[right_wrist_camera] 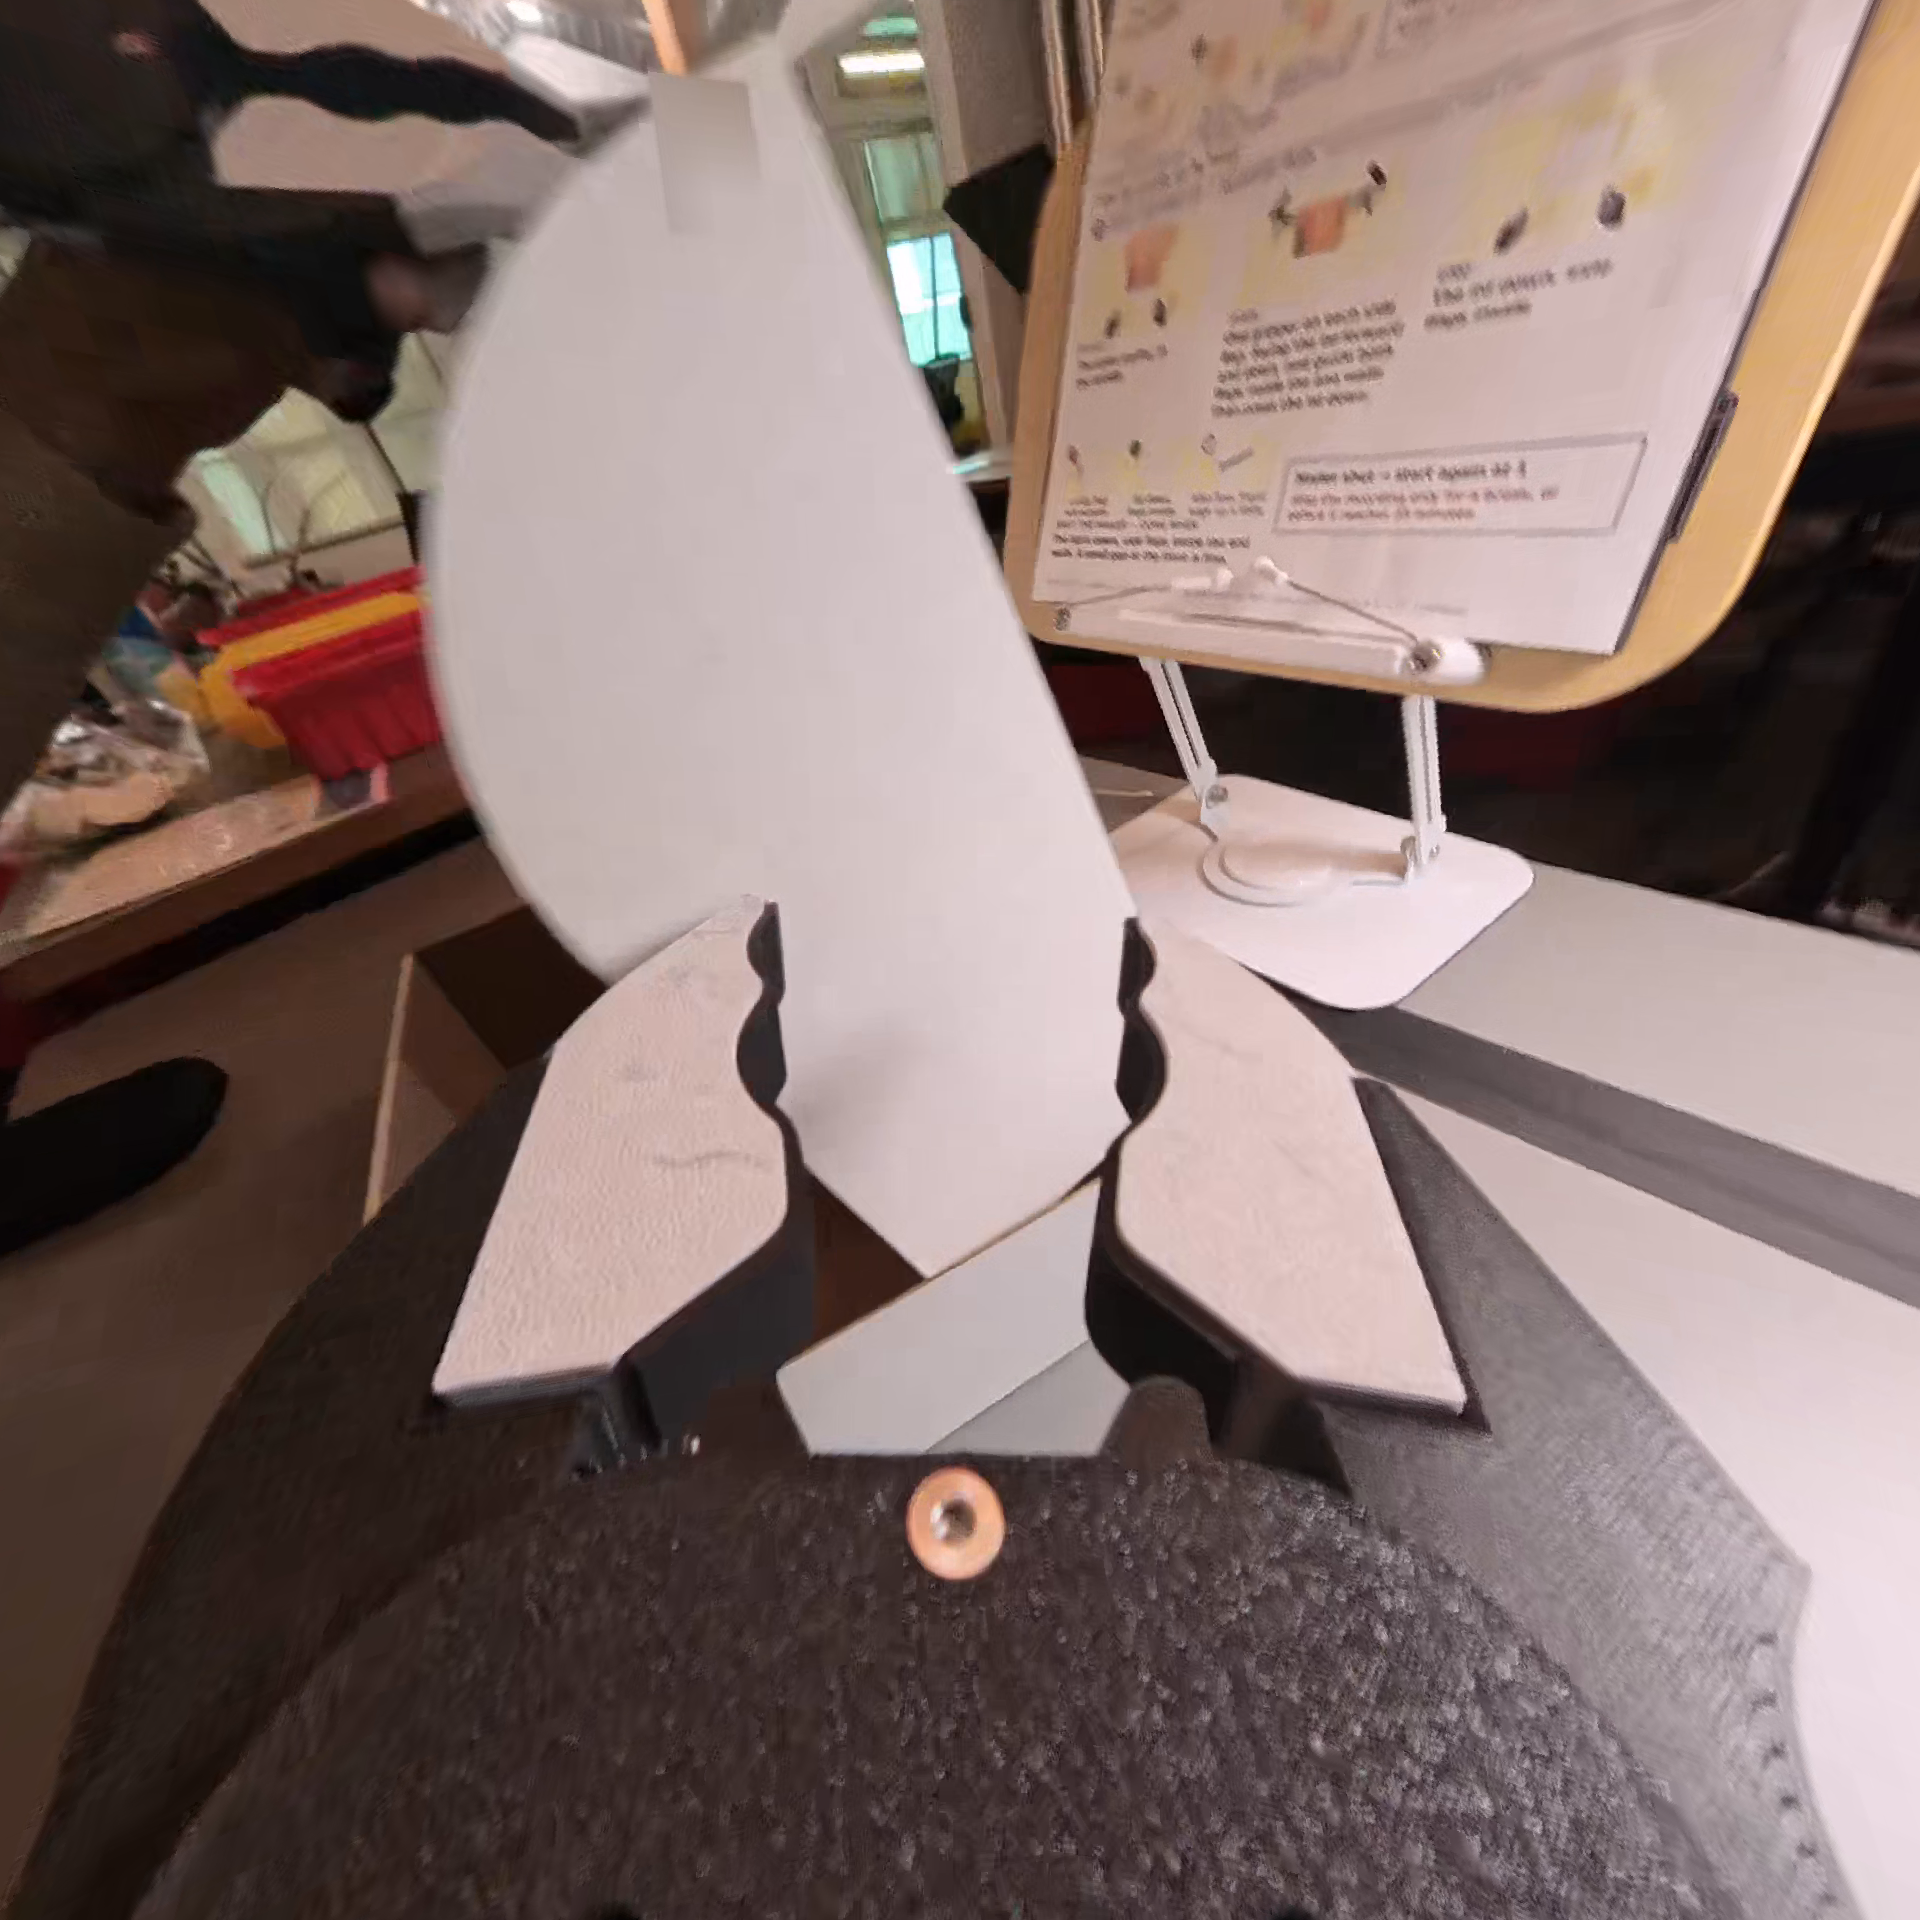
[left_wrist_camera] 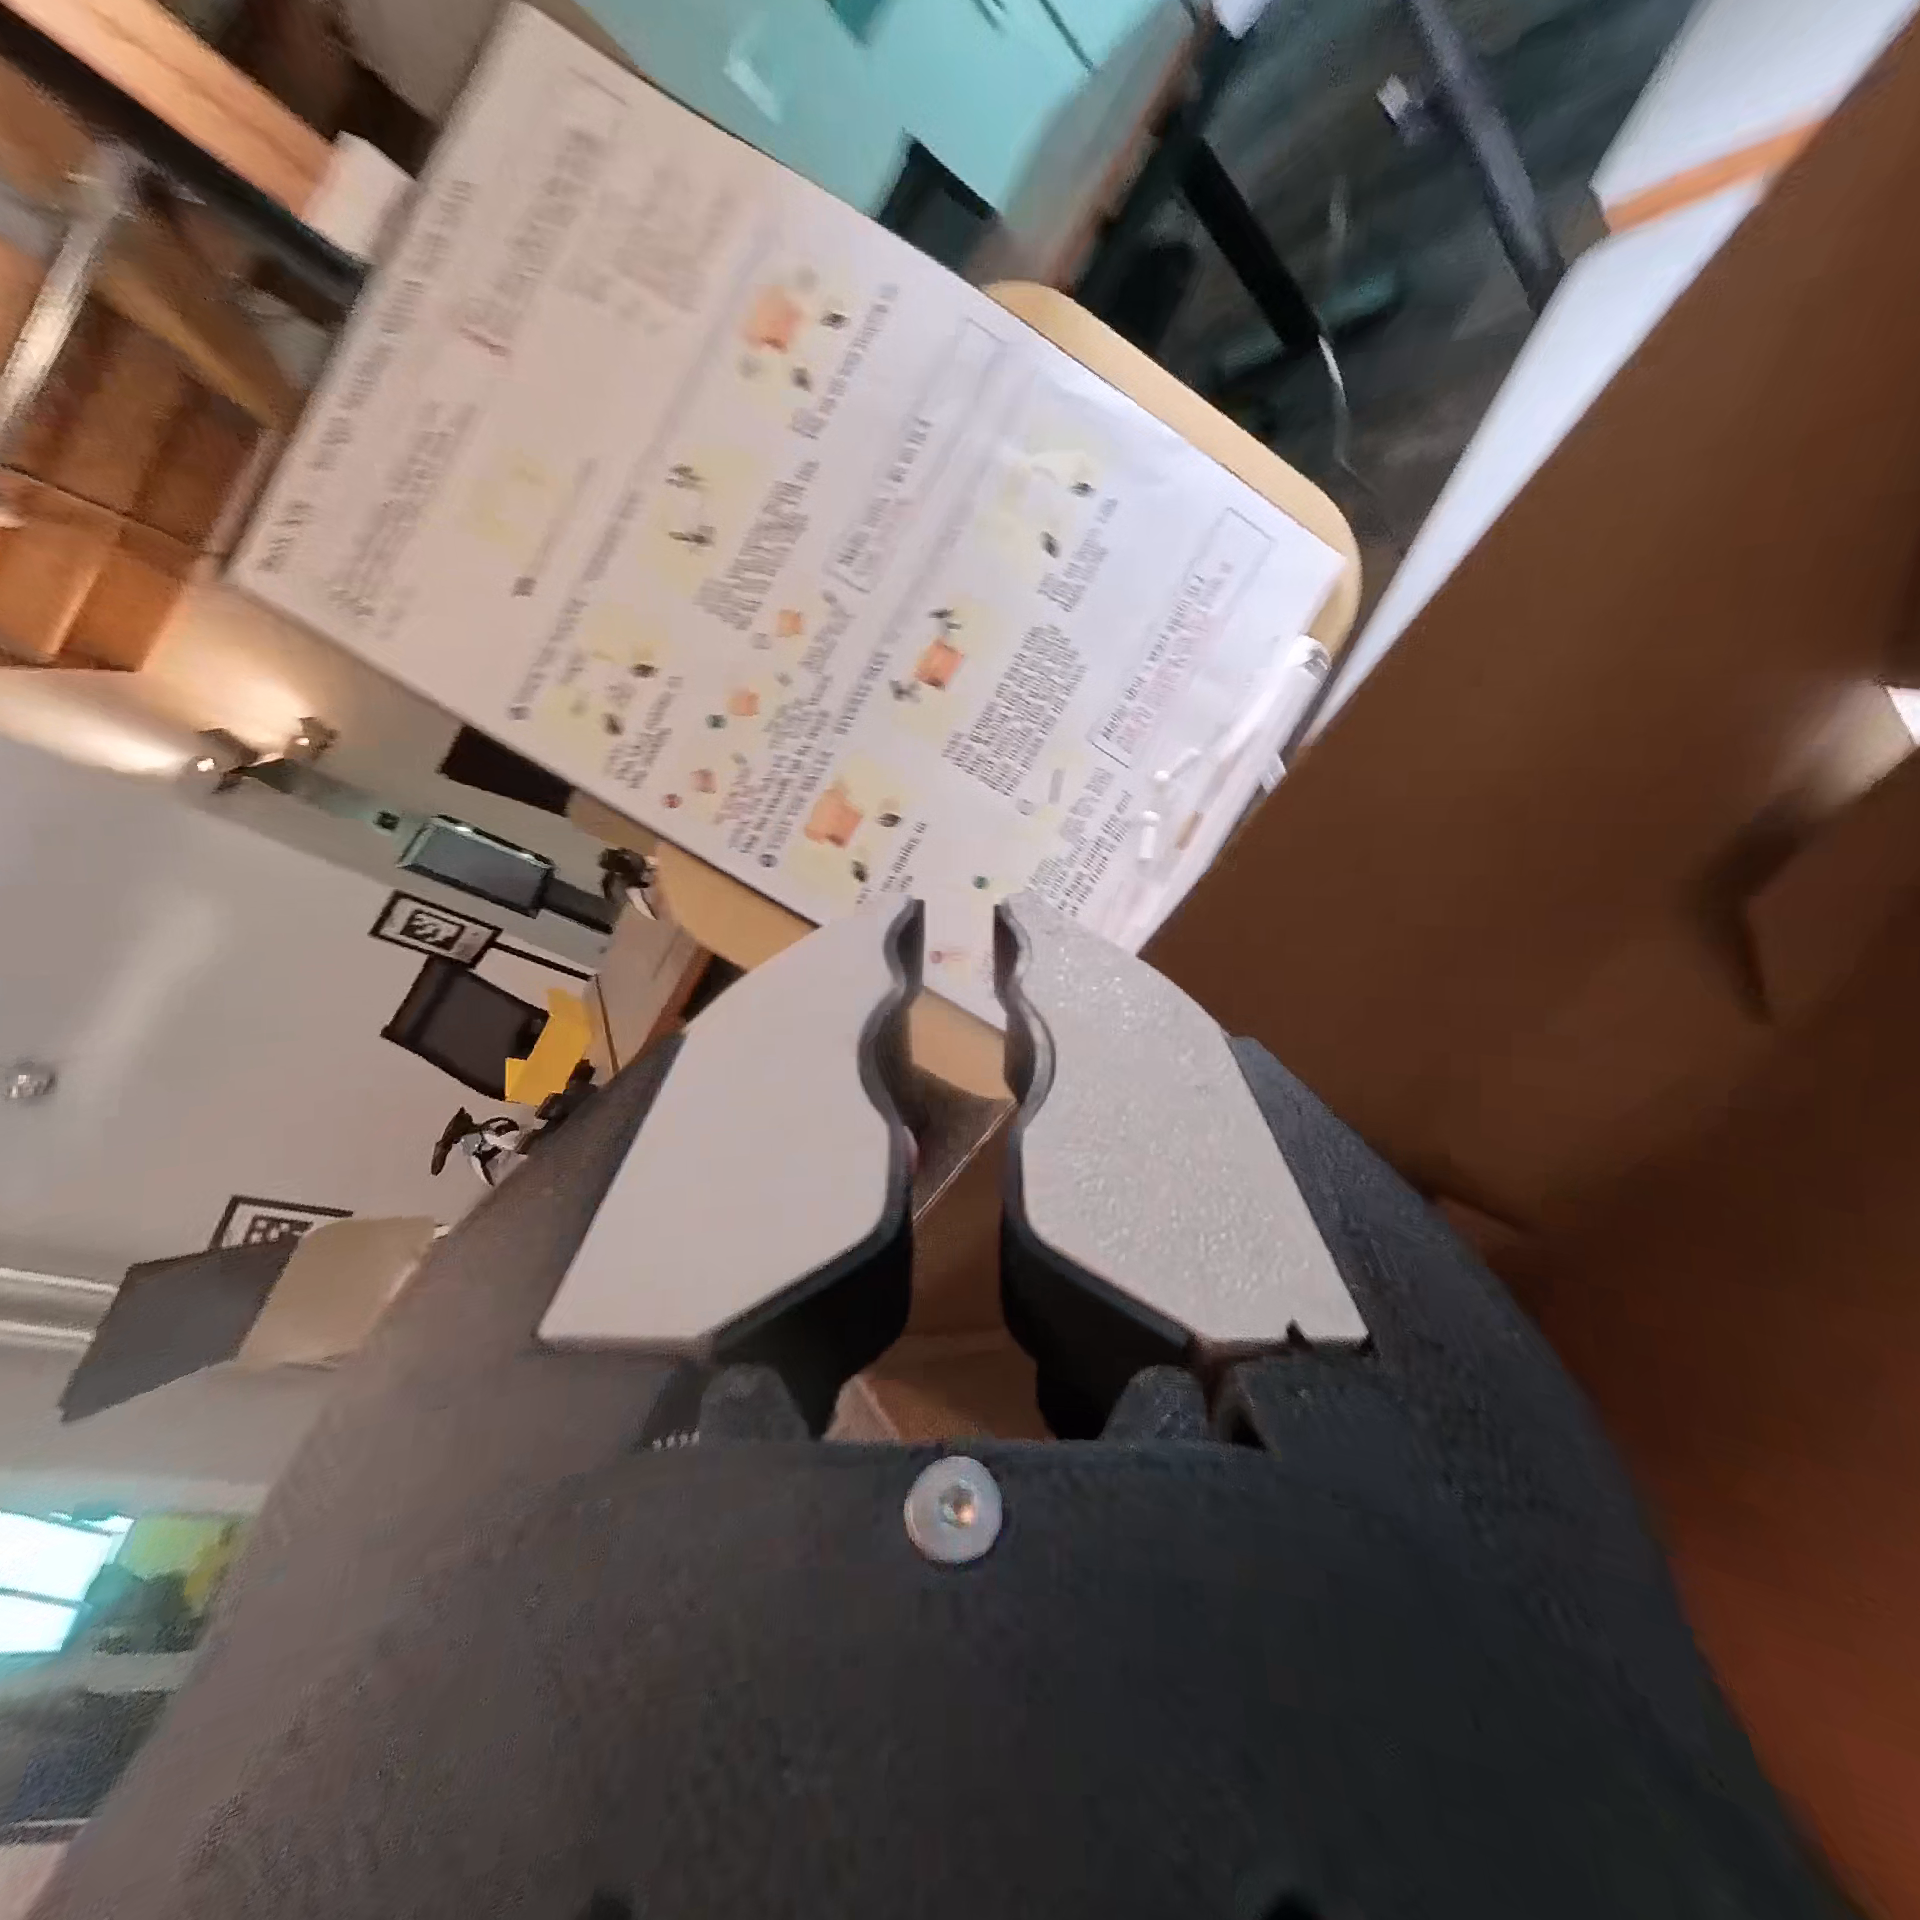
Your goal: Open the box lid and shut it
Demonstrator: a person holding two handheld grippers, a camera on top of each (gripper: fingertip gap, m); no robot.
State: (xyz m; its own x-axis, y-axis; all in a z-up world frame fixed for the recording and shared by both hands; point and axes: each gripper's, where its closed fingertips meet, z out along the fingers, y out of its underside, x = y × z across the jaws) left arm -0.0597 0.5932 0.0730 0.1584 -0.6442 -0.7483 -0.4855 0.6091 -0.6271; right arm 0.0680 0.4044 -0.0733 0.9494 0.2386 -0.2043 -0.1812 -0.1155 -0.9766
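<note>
Here the left gripper (left_wrist_camera: 956,925) sits nearly closed, holding nothing, beside the brown box wall (left_wrist_camera: 1507,831) — the right gripper (right_wrist_camera: 948,935) gapes wide, empty, before the raised white lid (right_wrist_camera: 727,623).

Probably a lab — instruction sheet (right_wrist_camera: 1455,312) on stand, cluttered bench (right_wrist_camera: 208,831) (blurred).

The brown box (left_wrist_camera: 1558,935) runs off the left wrist view's right edge; the instruction sheet (left_wrist_camera: 790,540) is smeared; the raised white lid (right_wrist_camera: 727,623) hides the box's interior.
</note>
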